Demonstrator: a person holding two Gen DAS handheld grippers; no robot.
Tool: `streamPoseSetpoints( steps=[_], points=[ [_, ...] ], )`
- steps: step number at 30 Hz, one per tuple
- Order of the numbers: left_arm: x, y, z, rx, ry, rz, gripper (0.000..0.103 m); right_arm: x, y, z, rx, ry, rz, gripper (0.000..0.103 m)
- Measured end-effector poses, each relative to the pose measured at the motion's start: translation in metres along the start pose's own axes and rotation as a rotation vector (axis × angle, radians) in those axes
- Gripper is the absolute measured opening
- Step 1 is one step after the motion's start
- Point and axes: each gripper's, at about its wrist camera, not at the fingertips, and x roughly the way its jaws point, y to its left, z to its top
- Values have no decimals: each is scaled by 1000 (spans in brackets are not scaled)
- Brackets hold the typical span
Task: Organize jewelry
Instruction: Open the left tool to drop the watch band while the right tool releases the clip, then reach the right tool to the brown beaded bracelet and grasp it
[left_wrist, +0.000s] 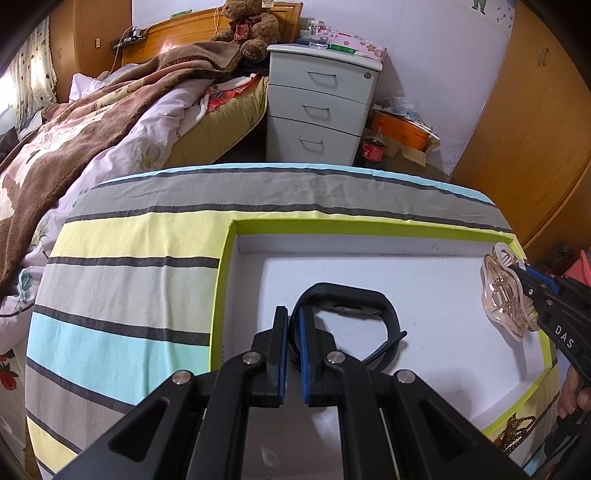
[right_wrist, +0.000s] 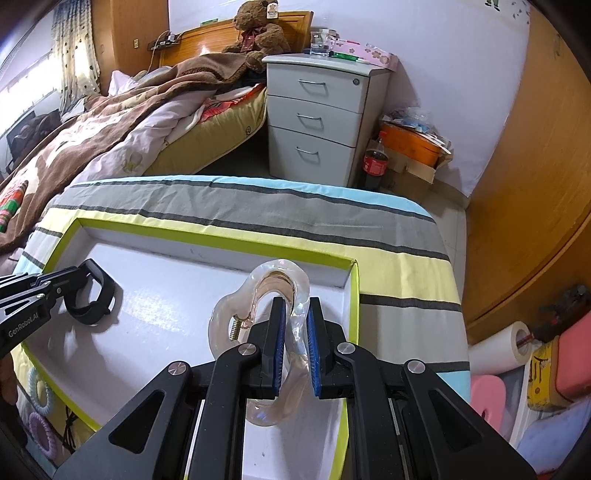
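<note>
Bedroom, table draped in a striped grey/yellow/blue cloth; on it a shallow white cardboard tray with lime-green rim, the landmark here

Left tool: jaws nearly closed, pinching the strap of a black looped wristband. Band sits over the tray's left half, loop extending away from the tool toward the far wall; looks at or just above the floor, can't tell if touching

Right tool: narrow gap, clamped on a clear pinkish plastic hair claw with metal spring. Claw is over the tray's right half near the right rim, long axis roughly along the tool's line, spring side to its left

Both items already inside the rim, well apart. My read: placement step, next is release in place, each tool directly above its own half, no crossing needed

Outside the tray's near-left corner: pastel coil hair ties
</note>
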Motion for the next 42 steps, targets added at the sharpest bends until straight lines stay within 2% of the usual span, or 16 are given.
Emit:
streamPoseSetpoints(
  steps=[6,11,13,18,21,25,29,33,42],
  points=[
    [1,2,1,-12,2,-10,7,-2,-2,0,8,-12,6,12],
    [-1,1,1,-7,-5,-14,12,-6,-1,1,8,-25,7,16],
    [-3,0,1,-8,-9,-15,15,-8,0,1,8,-29,6,16],
    [-13,-2,-1,-11,-26,-25,33,-21,0,-2,18,-49,13,18],
    [-22,-4,-5,-10,-42,-25,43,-31,-1,-5,28,-65,21,21],
    [-39,-3,-11,-16,-64,-34,50,-51,0,-14,44,-95,41,23],
    [-59,0,-22,-23,-91,-40,55,-74,0,-26,65,-128,59,25],
    [-80,5,-34,-33,-114,-48,58,-92,2,-39,78,-152,86,31],
    [-118,13,-67,-38,-159,-65,65,-118,12,-75,45,-176,129,32]
  ],
)
